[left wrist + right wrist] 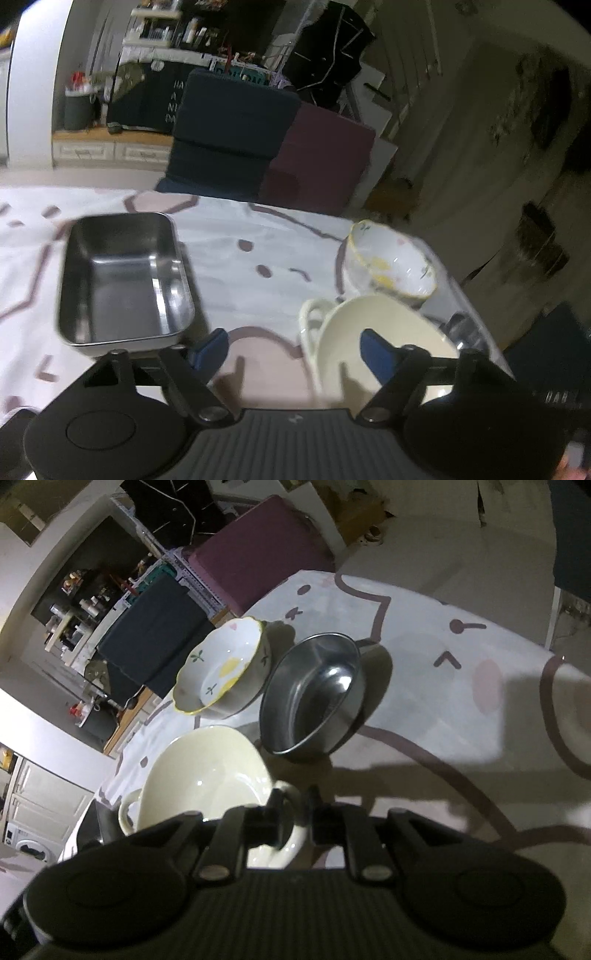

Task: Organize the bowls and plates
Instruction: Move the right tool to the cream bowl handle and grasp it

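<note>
Gathering step: the right gripper (295, 812), jaws nearly closed, pinches the handle of the cream bowl (207, 775) just ahead of it. The left gripper (291, 347) stands well open and empty (one finger over that bowl's rim); the steel tray (125, 280) lies ahead-left, the floral bowl (391, 262) beyond. Next, probably nesting, which needs a steady lift.

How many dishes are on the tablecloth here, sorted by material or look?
Steel dishes: 1, the rectangular metal tray.
Cream ceramic dishes: 1, the handled cream bowl, its handle between the right gripper fingers.
Painted ceramic dishes: 1, the floral bowl with a yellow rim.
Total: 3.
</note>
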